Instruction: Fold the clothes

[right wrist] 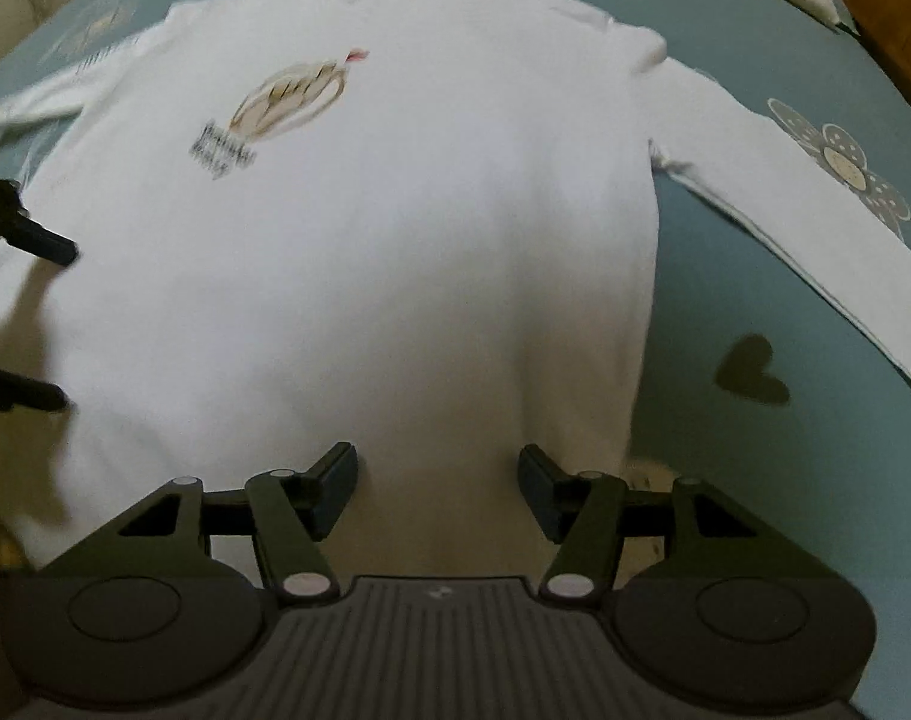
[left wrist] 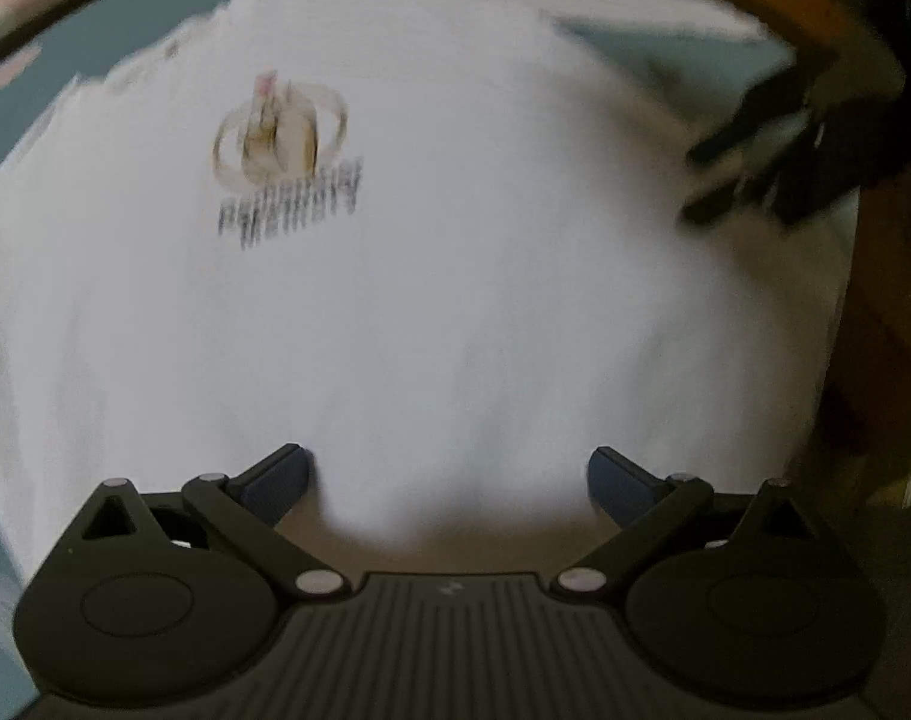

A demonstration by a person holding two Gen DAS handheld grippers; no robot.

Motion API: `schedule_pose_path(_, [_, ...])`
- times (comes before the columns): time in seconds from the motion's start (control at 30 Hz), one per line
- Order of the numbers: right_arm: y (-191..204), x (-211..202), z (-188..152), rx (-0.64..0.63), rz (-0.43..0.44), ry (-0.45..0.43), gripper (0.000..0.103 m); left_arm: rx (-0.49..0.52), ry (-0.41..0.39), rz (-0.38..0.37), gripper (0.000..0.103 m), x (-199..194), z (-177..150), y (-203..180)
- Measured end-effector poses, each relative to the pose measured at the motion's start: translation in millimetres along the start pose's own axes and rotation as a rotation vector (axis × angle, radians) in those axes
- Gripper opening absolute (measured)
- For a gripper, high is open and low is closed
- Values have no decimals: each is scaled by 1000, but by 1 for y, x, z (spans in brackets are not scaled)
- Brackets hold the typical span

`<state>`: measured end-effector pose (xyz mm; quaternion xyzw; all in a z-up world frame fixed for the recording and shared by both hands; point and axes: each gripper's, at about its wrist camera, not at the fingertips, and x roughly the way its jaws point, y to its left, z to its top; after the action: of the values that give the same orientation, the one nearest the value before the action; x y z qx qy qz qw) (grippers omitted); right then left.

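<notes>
You are hovering both grippers, left gripper (left wrist: pixel 449 474) and right gripper (right wrist: pixel 437 480), fingers released and empty, over the shirt (right wrist: pixel 365 228); be aligning each on the hem before pinching.

White shirt (right wrist: pixel 395 228) flat on bedsheet (right wrist: pixel 725 300)

Lighting is dim and soft, with no glare. The left wrist view is heavily motion-blurred: the printed emblem (left wrist: pixel 281 150) on the white long-sleeved cotton shirt (left wrist: pixel 455 270) smears into streaks. The right wrist view is sharper, with mild blur at the collar. Soft shadows fall on the shirt's near hem. Fisheye distortion bows the teal patterned bedsheet (right wrist: pixel 755 276) at both frames' edges.
</notes>
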<state>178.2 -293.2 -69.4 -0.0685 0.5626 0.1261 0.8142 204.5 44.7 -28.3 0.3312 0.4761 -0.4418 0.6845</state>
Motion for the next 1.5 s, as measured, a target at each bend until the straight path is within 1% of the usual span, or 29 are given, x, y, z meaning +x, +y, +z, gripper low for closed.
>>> schedule_pose_path(0.07, [5,-4,1,-26,-17,35,66,32,62,5,99,-5,-16,-7])
schedule_pose_path(0.1, [7,-7,1,-39,-25,51,65,46,76,-7,99,-10,-18,-9])
schedule_pose_path(0.17, [19,-12,9,-98,-7,15,65,50,77,-50,99,-19,-19,-8])
schedule_pose_path(0.2, [25,-15,13,-128,2,-4,65,53,54,-59,99,-25,-16,-7])
schedule_pose_path(0.3, [56,-12,26,-267,79,-68,65,106,-52,-25,99,-32,1,-5])
schedule_pose_path(0.33, [67,-9,29,-314,107,-89,65,113,-76,-22,99,-30,6,-3])
schedule_pose_path(0.37, [79,-4,30,-371,144,-93,65,125,-92,-30,99,-27,8,-3])
schedule_pose_path(0.43, [96,6,22,-479,167,-84,65,175,-109,-57,99,-22,10,-5])
schedule_pose_path(0.47, [105,10,17,-532,177,-80,66,197,-110,-71,99,-19,8,-7])
schedule_pose_path(0.5, [107,10,7,-566,179,-89,66,207,-93,-87,99,-17,3,-11])
schedule_pose_path(0.57, [103,3,-6,-562,193,-57,67,190,-45,-116,99,-17,-16,-15])
schedule_pose_path(0.6, [101,0,-12,-561,200,-41,69,180,-21,-130,99,-18,-26,-18])
schedule_pose_path(0.67, [100,-6,-25,-593,201,11,73,181,22,-149,99,-23,-45,-25])
schedule_pose_path(0.73, [100,-11,-35,-635,207,55,73,190,58,-169,99,-28,-57,-31])
schedule_pose_path(0.8, [103,-14,-32,-654,199,75,72,195,67,-183,99,-33,-56,-30])
schedule_pose_path(0.83, [106,-16,-26,-656,202,49,72,195,55,-181,99,-35,-53,-26])
schedule_pose_path(0.9, [113,-19,-9,-657,211,-13,72,196,-6,-135,99,-39,-42,-18])
schedule_pose_path(0.97, [124,-16,8,-653,238,-68,72,172,-46,-89,99,-36,-31,-9])
schedule_pose_path(1.03, [137,-8,24,-655,256,-100,72,115,-38,-73,99,-25,-24,0])
schedule_pose_path(1.13, [138,1,19,-654,271,-77,73,63,1,-66,99,-18,-32,4])
schedule_pose_path(1.2, [139,6,15,-653,281,-61,75,21,4,-85,100,-22,-45,2])
schedule_pose_path(1.23, [136,4,10,-668,279,-52,80,5,11,-102,101,-24,-49,1])
schedule_pose_path(1.27, [135,3,4,-687,271,-34,81,-10,20,-118,101,-26,-53,-1])
schedule_pose_path(1.33, [136,0,-4,-725,253,-19,82,-47,37,-149,100,-29,-52,0])
schedule_pose_path(1.4, [137,-1,-4,-735,251,1,82,-86,15,-156,99,-35,-40,14])
schedule_pose_path(1.43, [136,-1,-2,-730,253,13,82,-99,-21,-132,99,-40,-35,21])
schedule_pose_path(1.5, [133,-1,3,-682,266,32,82,-142,-105,-52,99,-47,-22,47])
